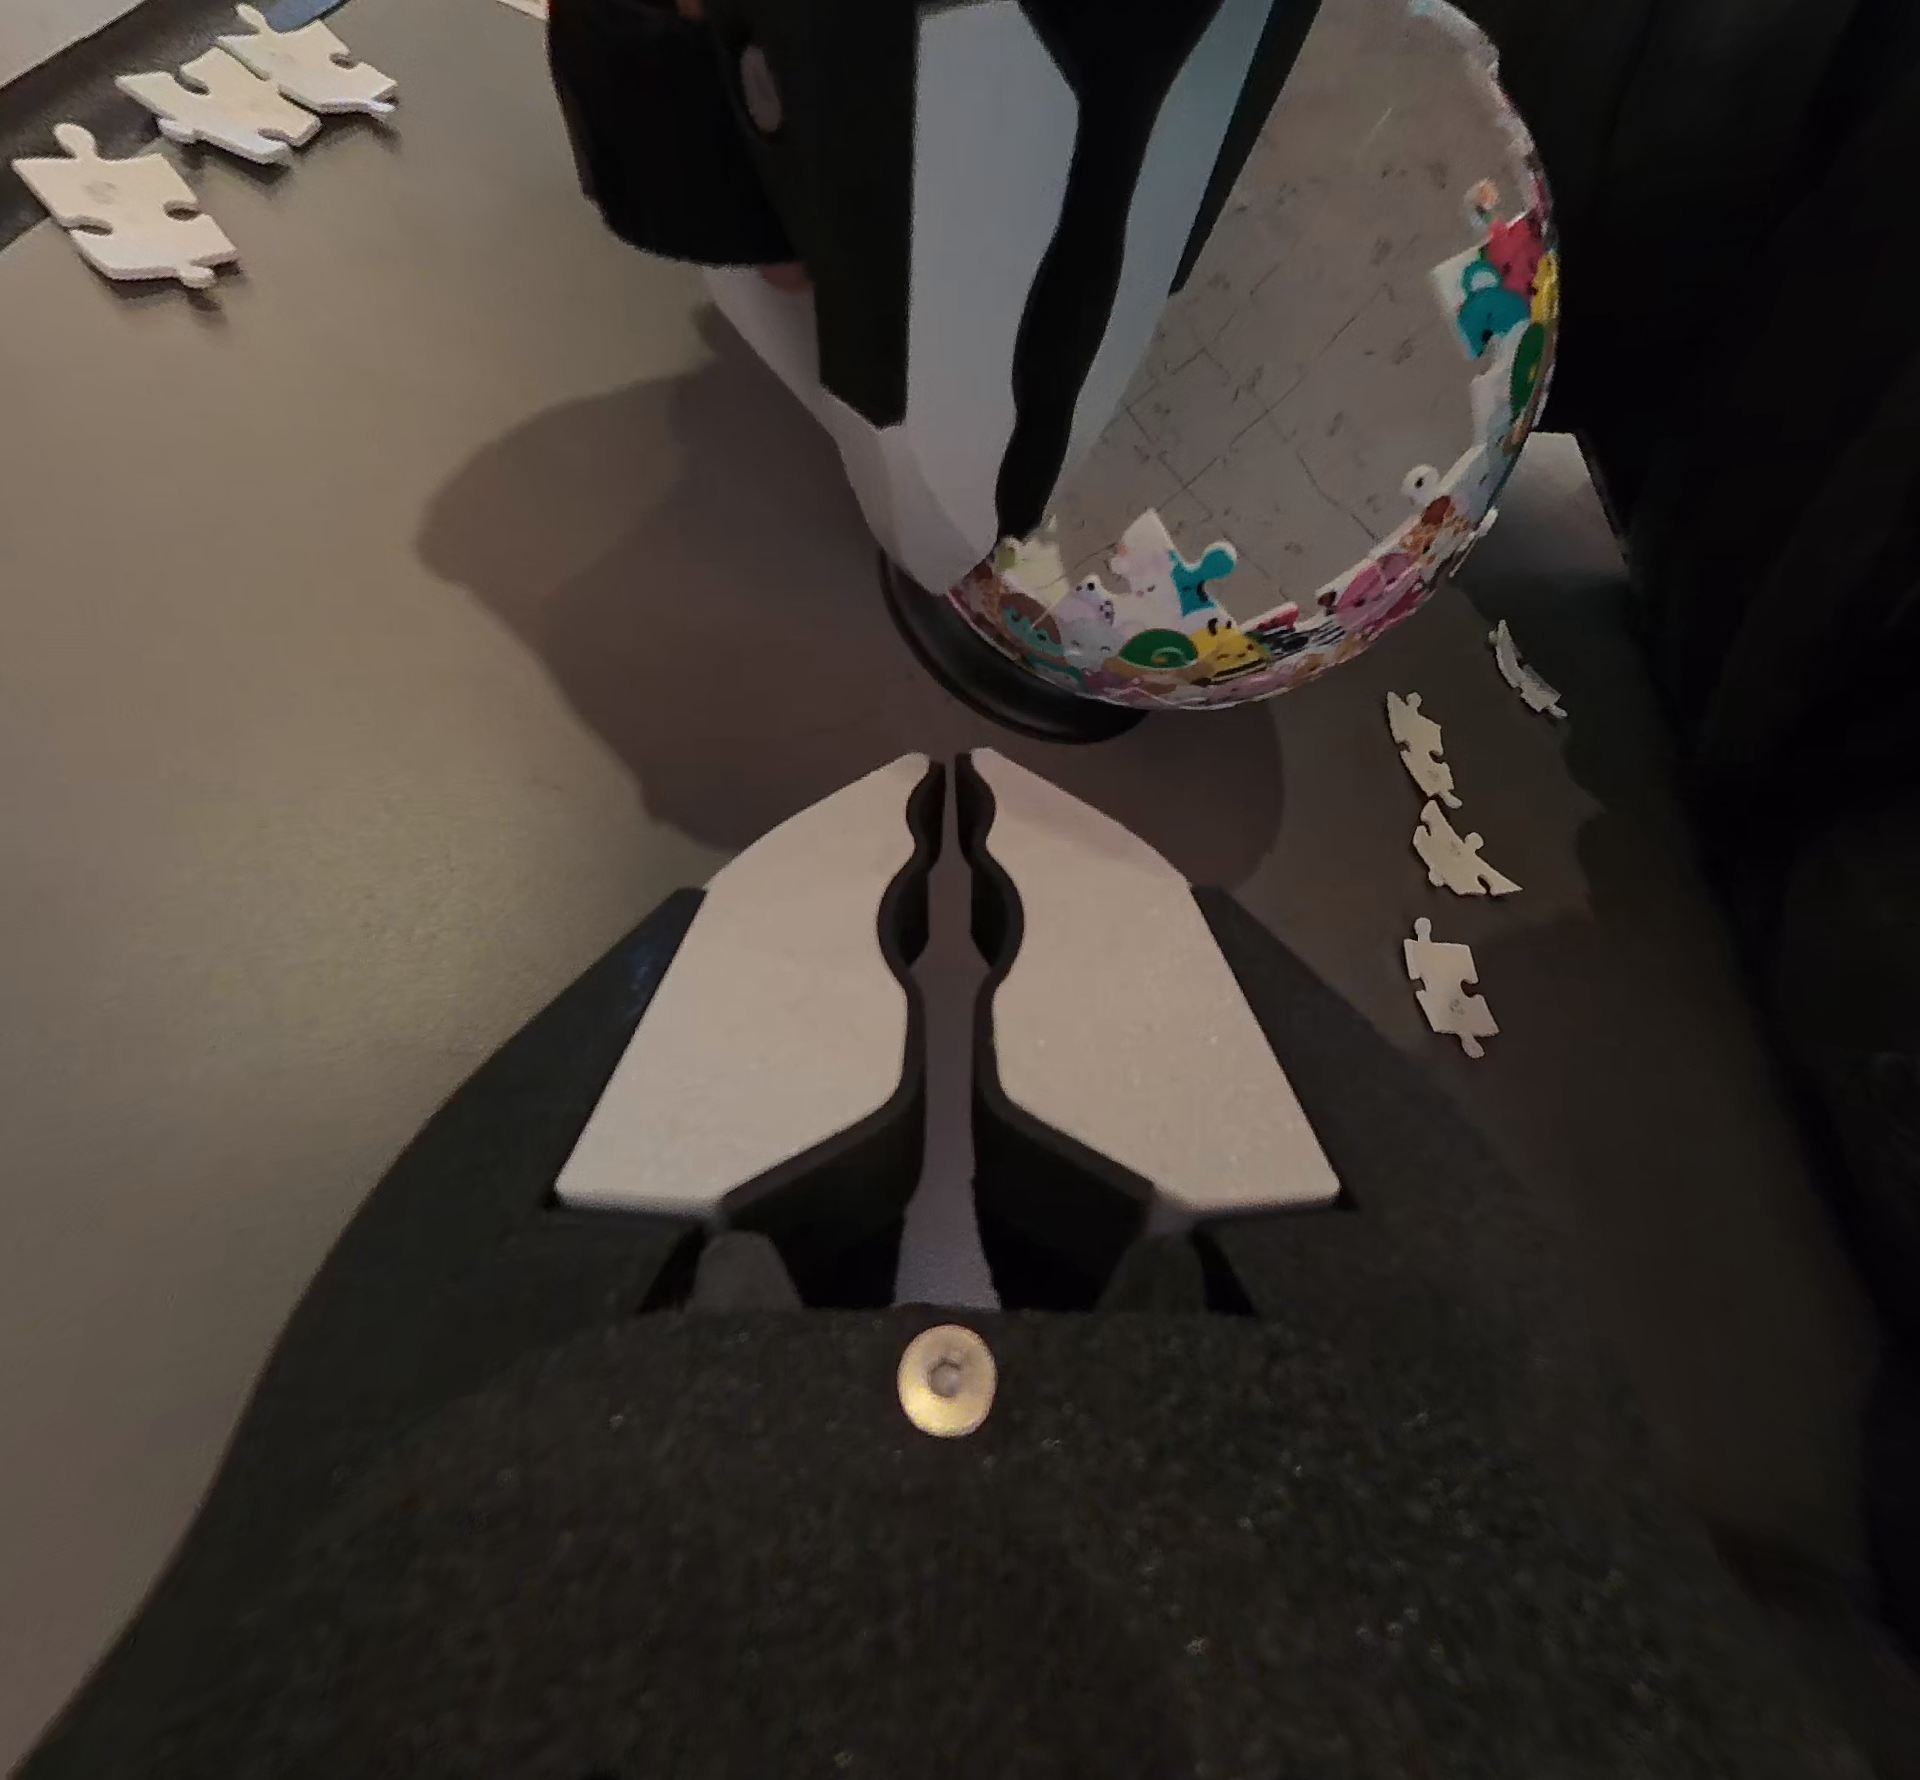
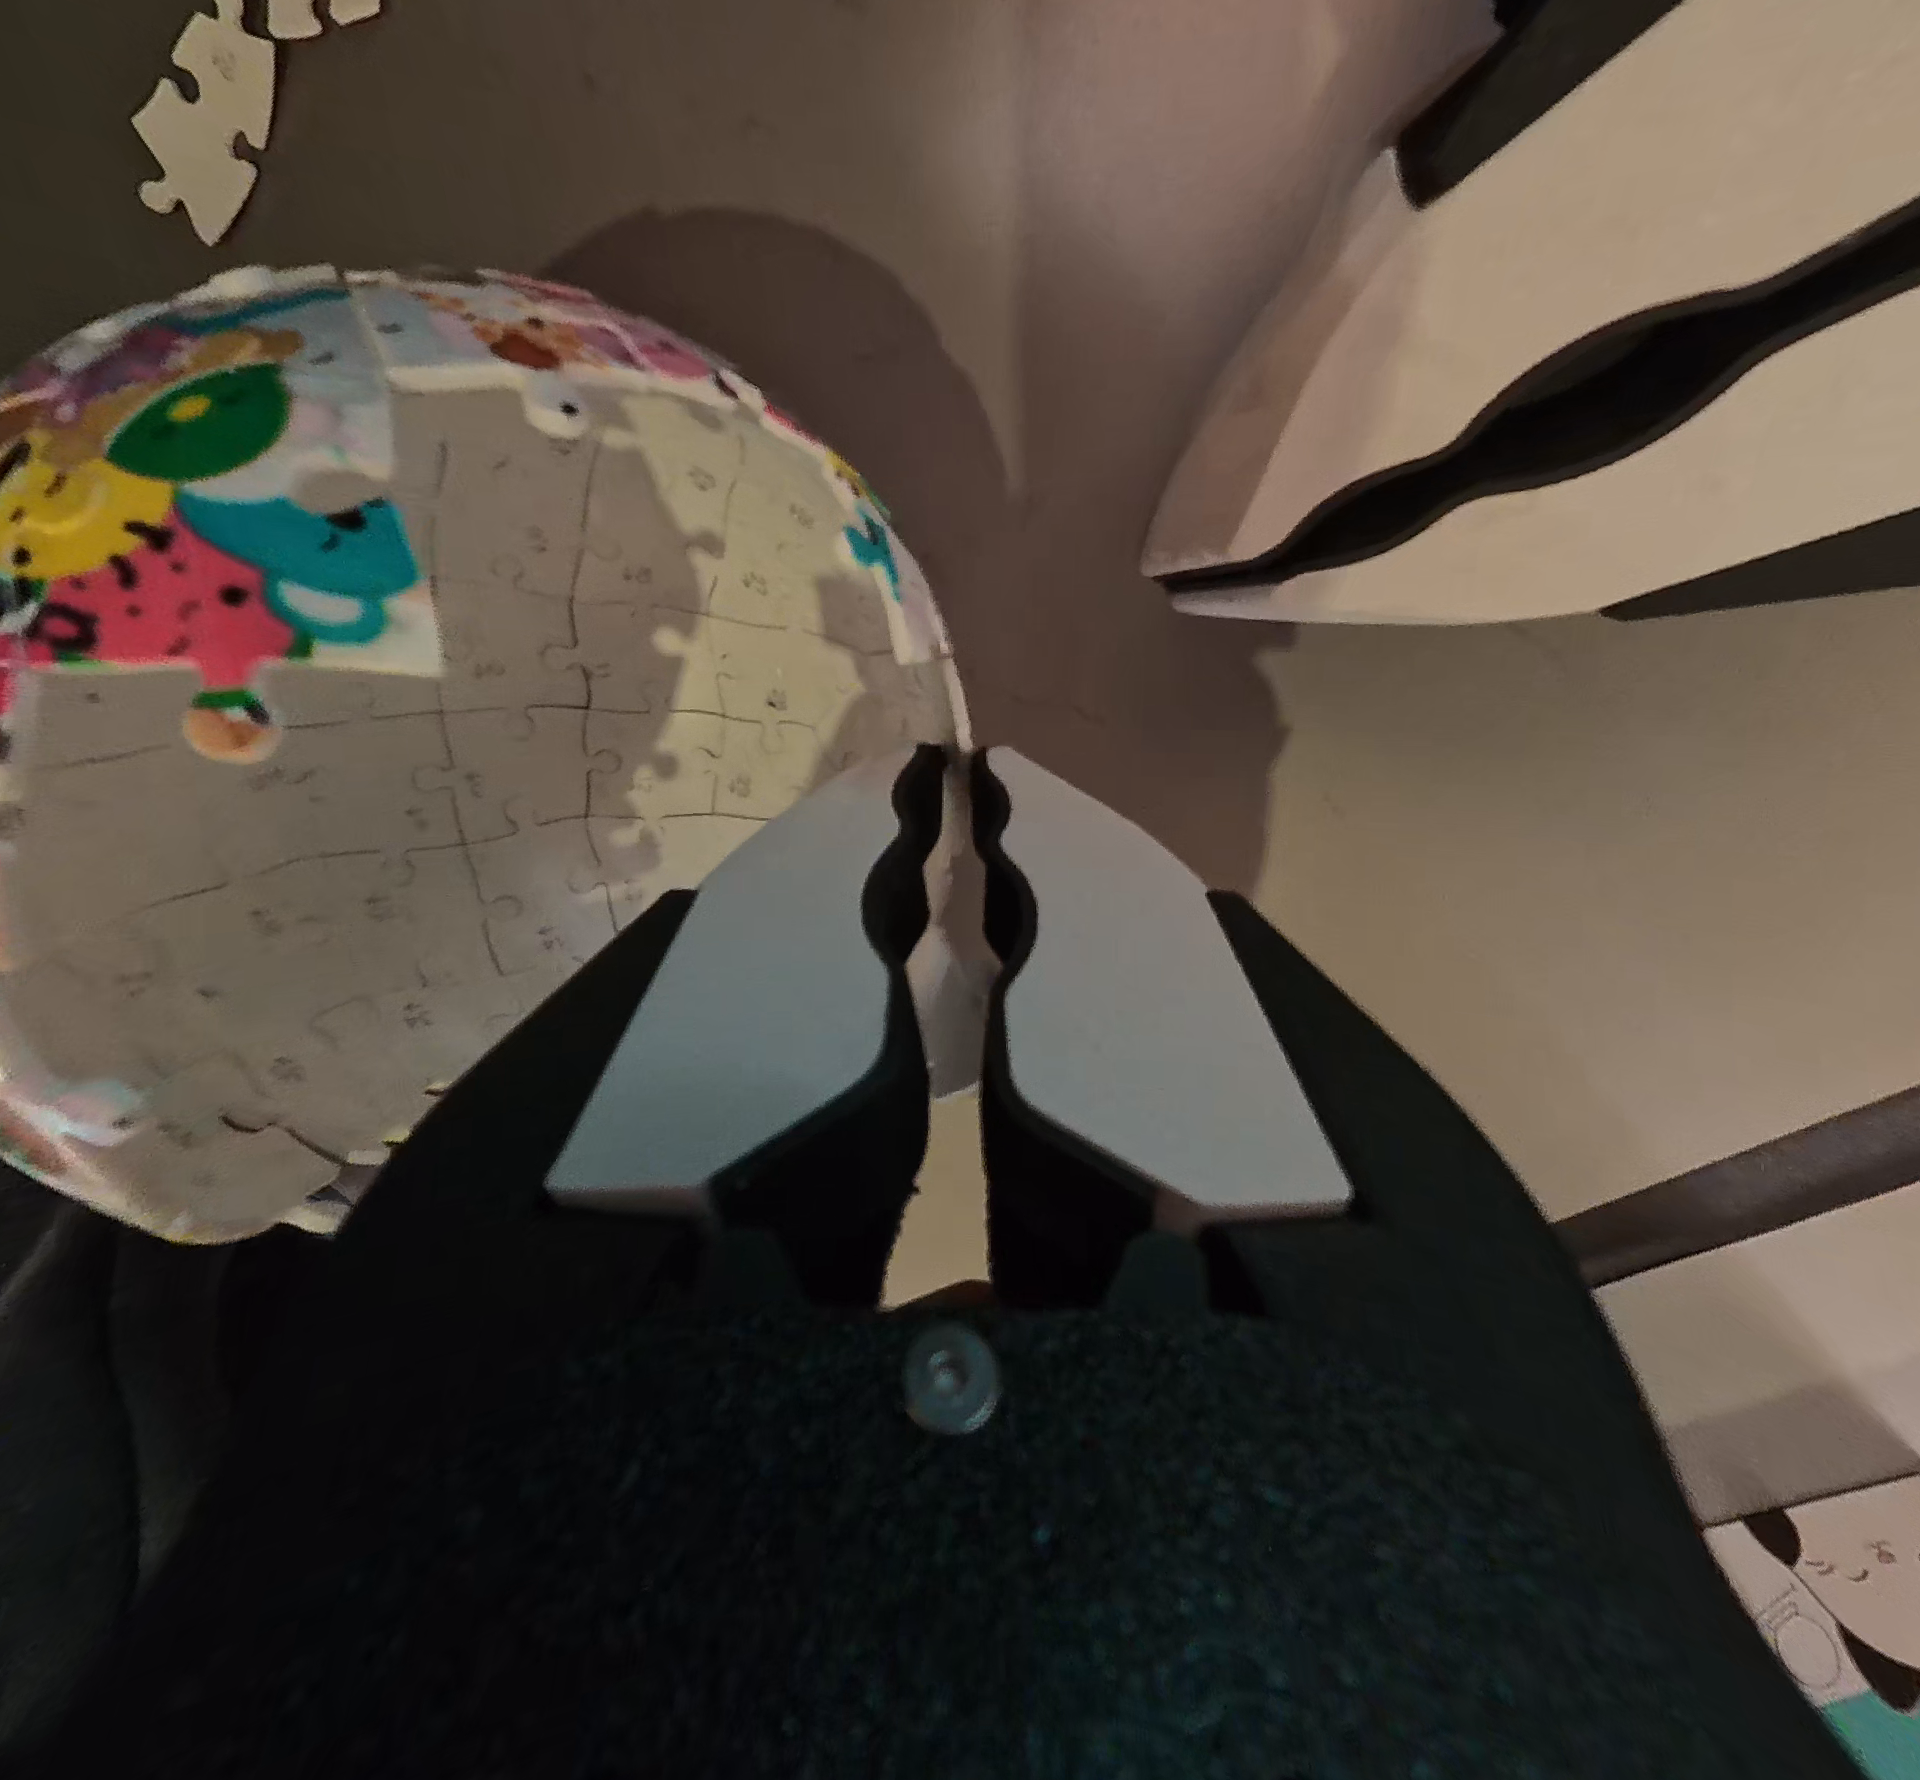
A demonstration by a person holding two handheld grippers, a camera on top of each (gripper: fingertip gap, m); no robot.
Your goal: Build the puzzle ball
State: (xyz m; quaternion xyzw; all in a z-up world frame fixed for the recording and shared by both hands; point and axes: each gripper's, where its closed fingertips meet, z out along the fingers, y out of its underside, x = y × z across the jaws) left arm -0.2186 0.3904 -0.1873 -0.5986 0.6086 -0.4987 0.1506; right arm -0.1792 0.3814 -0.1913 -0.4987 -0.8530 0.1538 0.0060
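Puzzle ball [image 1: 1299, 400], colourful half-built cardboard shell: our right gripper [image 2: 958, 759] pinches its rim steady; our left gripper [image 1: 951, 769] waits closed, empty.

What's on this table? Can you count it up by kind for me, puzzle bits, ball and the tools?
Loose puzzle pieces: 7, with 3 on the left and 4 on the right
Held piece, apparently pinched in the right gripper's jaws: 1
Puzzle ball, part built: 1
Black stand: 1
Grippers: 2, left gripper and right gripper
Total: 12
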